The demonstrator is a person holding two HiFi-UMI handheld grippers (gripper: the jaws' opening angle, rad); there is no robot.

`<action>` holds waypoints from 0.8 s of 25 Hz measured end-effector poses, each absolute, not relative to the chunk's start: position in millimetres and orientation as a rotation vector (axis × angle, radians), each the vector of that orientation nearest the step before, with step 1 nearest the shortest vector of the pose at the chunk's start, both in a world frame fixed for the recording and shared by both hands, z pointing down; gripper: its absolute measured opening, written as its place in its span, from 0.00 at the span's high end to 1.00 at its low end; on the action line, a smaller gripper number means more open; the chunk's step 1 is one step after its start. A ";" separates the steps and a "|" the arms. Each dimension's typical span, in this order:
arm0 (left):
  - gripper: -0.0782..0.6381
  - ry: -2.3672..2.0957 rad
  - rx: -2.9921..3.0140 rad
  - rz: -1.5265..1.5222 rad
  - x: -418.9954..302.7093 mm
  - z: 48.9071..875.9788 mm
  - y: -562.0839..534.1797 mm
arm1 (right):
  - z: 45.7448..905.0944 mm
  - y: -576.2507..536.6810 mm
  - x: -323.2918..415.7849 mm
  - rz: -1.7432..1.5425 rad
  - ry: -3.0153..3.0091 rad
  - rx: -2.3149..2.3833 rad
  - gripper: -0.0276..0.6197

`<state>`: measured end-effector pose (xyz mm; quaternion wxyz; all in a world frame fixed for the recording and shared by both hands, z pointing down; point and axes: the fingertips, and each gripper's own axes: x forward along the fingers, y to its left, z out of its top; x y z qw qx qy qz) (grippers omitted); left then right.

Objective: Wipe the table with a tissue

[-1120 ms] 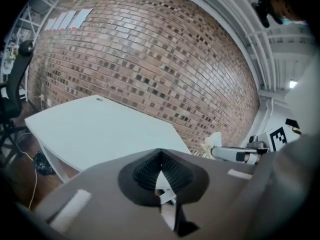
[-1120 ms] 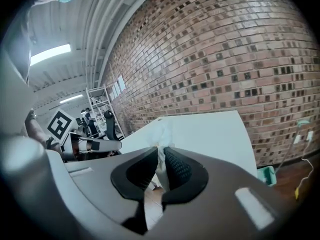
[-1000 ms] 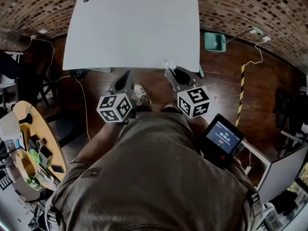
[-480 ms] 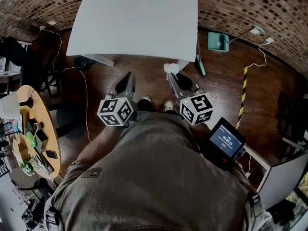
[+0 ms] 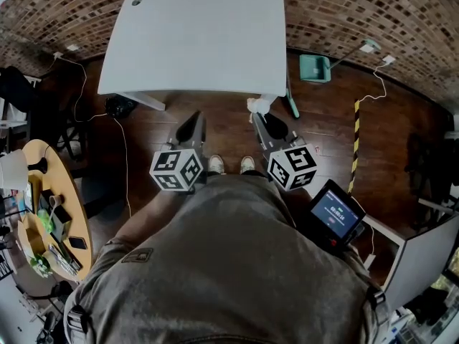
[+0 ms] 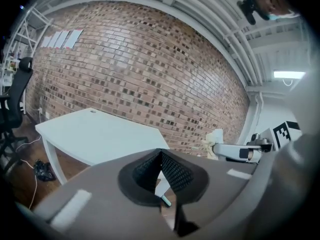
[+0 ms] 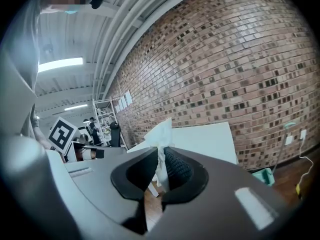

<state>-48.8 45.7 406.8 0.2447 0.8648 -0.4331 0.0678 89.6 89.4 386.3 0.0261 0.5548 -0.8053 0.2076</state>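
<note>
A bare white table (image 5: 193, 38) stands ahead of me against the brick wall, a step away from both grippers. My right gripper (image 5: 259, 113) is shut on a crumpled white tissue (image 5: 257, 104), held in the air short of the table's near right corner. In the right gripper view the tissue (image 7: 161, 139) sticks up from between the closed jaws, with the table (image 7: 200, 139) behind it. My left gripper (image 5: 191, 126) is shut and empty, level with the right one. In the left gripper view the table (image 6: 95, 134) lies to the left and the tissue (image 6: 215, 140) shows at the right.
A teal dustpan (image 5: 314, 68) lies on the wooden floor right of the table. Cables (image 5: 118, 131) run across the floor on the left. A round wooden table (image 5: 50, 228) loaded with small items stands at the far left. A black device with a screen (image 5: 334, 213) sits at my right.
I have stepped back from the table; both grippers are now farther from its near edge. The right gripper still holds the tissue, which had been at the table's corner.
</note>
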 end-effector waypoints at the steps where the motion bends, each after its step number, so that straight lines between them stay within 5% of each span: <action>1: 0.89 -1.177 2.365 0.179 -49.5 406.9 46.6 | 387.3 90.4 87.6 0.640 -2.485 1.717 0.88; 20: 0.89 -1.141 2.361 0.181 -53.7 411.3 51.3 | 394.5 95.5 75.1 0.655 -2.461 1.709 0.88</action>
